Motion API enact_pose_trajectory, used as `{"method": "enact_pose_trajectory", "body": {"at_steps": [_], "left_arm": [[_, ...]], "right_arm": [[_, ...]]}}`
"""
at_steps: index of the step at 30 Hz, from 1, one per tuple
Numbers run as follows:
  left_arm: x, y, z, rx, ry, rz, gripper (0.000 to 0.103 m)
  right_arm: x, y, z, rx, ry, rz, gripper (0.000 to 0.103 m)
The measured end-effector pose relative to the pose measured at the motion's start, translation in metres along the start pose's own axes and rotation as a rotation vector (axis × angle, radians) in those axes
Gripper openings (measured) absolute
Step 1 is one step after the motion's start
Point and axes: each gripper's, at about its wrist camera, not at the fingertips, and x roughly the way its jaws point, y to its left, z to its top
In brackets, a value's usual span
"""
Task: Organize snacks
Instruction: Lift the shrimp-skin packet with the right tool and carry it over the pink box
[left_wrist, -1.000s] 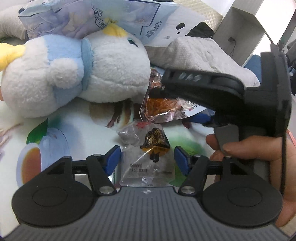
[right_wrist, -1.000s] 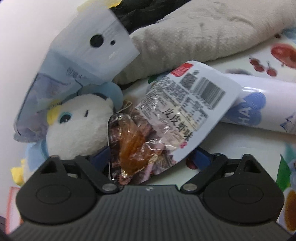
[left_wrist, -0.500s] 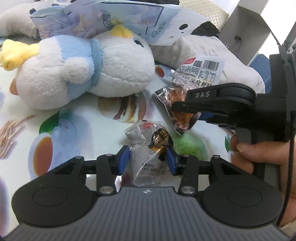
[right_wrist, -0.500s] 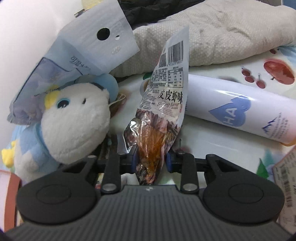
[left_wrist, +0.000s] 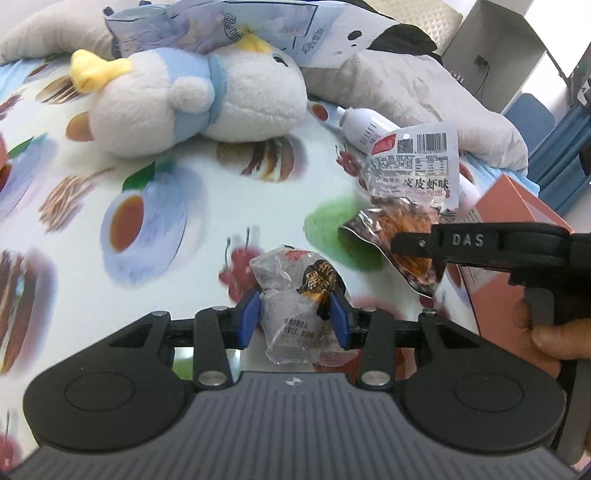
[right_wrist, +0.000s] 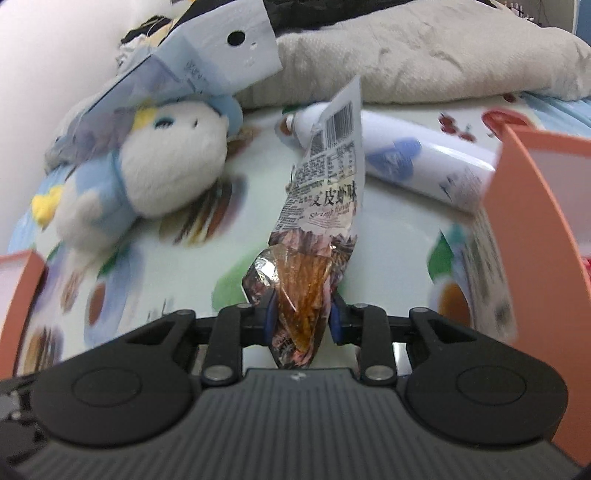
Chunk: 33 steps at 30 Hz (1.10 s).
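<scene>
My left gripper is shut on a small clear snack packet with a dark brown and gold label, held just above the printed cloth. In the right wrist view my right gripper is shut on a shrimp-flavour snack bag: white barcode top, clear bottom with orange strips, standing upright between the blue pads. The same bag shows in the left wrist view at the right, pinched in the right gripper, with a person's hand on its handle.
A white and blue plush toy lies at the back left. A white tube lies behind the bag, before a grey pillow. An orange box stands at the right, and another orange box edge at the left.
Both grippers closed on their packets and lifted them off the cloth, drawing back from the plush toy. The shrimp bag swung upright. Orange boxes have come into view.
</scene>
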Motion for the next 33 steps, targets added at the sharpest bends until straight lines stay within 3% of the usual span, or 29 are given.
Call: {"method": "enact_pose_trajectory", "body": {"at_steps": [16, 24, 33], "left_arm": [[-0.082, -0.013, -0.076, 0.02, 0.008, 0.045, 0.046], [-0.112, -0.017, -0.116, -0.028, 0.021, 0.05, 0.044], [-0.133, -0.018, -0.13, -0.054, 0.012, 0.028, 0.04]], "right_arm": [[-0.095, 0.018, -0.085, -0.15, 0.044, 0.005, 0.03], [-0.129, 0.022, -0.136, -0.188, 0.085, 0.019, 0.03], [-0.15, 0.027, -0.149, -0.179, 0.054, 0.02, 0.03]]}}
